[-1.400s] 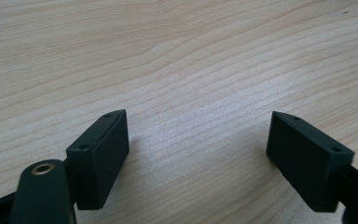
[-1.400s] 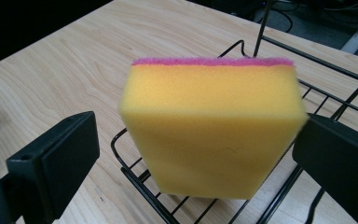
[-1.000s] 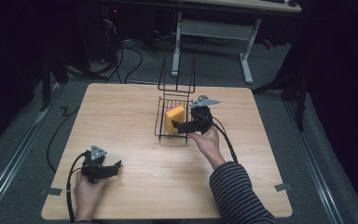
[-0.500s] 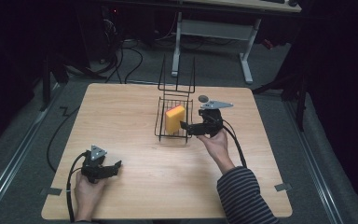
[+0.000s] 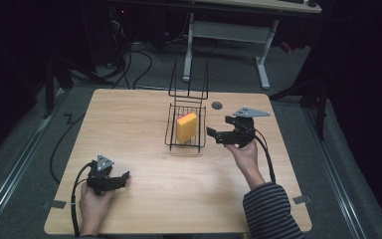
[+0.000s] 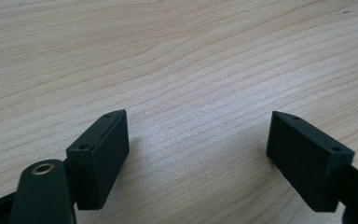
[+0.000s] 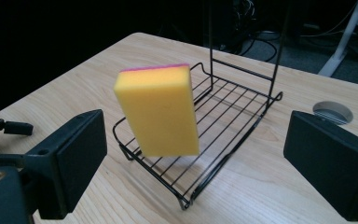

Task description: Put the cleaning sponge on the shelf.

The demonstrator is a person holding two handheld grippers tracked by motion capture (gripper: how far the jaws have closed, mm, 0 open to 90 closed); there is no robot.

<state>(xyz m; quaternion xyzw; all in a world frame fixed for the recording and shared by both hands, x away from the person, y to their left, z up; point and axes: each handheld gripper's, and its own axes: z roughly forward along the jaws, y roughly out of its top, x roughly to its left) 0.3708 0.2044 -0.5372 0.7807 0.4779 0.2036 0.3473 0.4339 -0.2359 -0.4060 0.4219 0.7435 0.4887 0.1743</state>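
The tabletop [image 5: 144, 119] is a pale wooden rectangle with dark floor on every side. Its left half and the whole near strip are bare wood, so there is wide room to move there. A black wire rack [image 5: 185, 129] stands a little right of the middle, closer to the far edge than to the near one, with a tall wire back that rises on its far side. A round cable hole [image 5: 217, 105] sits near the far edge, just right of the rack.

A yellow sponge [image 5: 187, 126] with a thin pink top face stands on edge inside the rack, leaning slightly and resting on the rack's wire floor.

The right hand-held gripper [image 5: 214, 133] is held just to the right of the rack, between it and the right edge of the tabletop, and points left toward the sponge. Its jaws have just been closing, yet they stand apart with nothing between them. In the right gripper view the sponge [image 7: 158, 111] and the rack [image 7: 228, 112] lie ahead of the jaws, clear of both pads, and the sponge is seen nearer the left pad than the right.

The left hand-held gripper [image 5: 122, 177] rests low near the near-left corner of the tabletop, well apart from the rack. In the left gripper view its jaws stand wide apart over bare wood, holding nothing.
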